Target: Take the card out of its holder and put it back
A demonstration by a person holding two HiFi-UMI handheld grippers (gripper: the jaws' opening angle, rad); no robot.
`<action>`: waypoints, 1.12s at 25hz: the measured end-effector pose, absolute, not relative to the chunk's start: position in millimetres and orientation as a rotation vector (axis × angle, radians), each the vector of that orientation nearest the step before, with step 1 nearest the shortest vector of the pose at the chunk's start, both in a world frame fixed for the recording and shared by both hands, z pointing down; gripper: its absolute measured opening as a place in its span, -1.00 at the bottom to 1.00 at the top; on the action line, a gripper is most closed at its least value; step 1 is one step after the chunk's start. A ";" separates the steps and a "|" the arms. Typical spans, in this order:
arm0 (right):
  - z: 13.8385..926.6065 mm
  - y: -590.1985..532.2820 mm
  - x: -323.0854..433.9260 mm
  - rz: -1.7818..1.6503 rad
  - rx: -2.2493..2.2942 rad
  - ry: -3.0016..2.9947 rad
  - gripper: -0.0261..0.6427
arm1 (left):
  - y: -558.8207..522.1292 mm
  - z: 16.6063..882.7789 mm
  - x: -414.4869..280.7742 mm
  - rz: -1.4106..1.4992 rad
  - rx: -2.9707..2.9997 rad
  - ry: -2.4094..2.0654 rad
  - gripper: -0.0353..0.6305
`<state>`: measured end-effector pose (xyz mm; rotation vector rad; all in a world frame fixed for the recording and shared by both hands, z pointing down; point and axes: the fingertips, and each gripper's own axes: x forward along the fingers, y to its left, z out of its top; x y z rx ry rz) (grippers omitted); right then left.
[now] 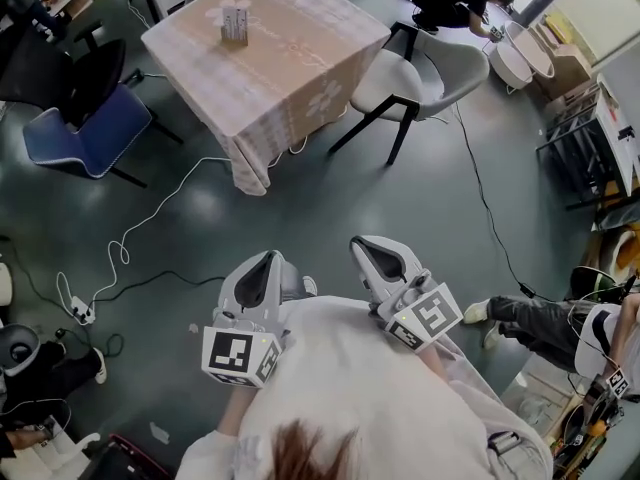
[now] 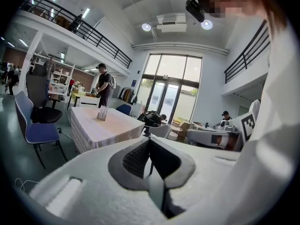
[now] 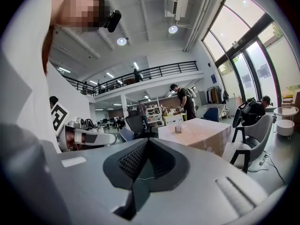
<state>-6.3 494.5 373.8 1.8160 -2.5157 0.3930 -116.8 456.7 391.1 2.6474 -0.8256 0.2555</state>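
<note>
The left gripper (image 1: pixel 266 260) and the right gripper (image 1: pixel 372 244) sit side by side at the near edge, close to the person's pale top. Each has its jaws clenched together, with nothing between them. Well apart from both, the card holder (image 1: pixel 235 22) stands upright on the far left part of the cloth-covered table (image 1: pixel 300 80); it is too small to tell the card from it. A blue chair (image 1: pixel 88 134) stands left of the table and a white chair (image 1: pixel 418 76) right.

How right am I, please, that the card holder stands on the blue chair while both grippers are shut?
Not quite: the head view shows the card holder on the cloth-covered table, not the blue chair. The left gripper and right gripper are indeed shut.
</note>
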 end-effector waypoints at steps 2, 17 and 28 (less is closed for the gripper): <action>375.4 487.5 -3.9 0.390 1.822 -2.503 -0.93 | 449.0 391.9 -114.1 0.253 2.651 -0.819 -0.89; 359.6 399.0 4.0 0.374 1.915 -2.422 -0.93 | 352.5 376.1 -101.2 0.280 2.682 -0.740 -0.89; 369.7 335.8 -26.4 0.377 1.875 -2.471 -0.93 | 292.0 392.9 -149.4 0.277 2.626 -0.862 -0.89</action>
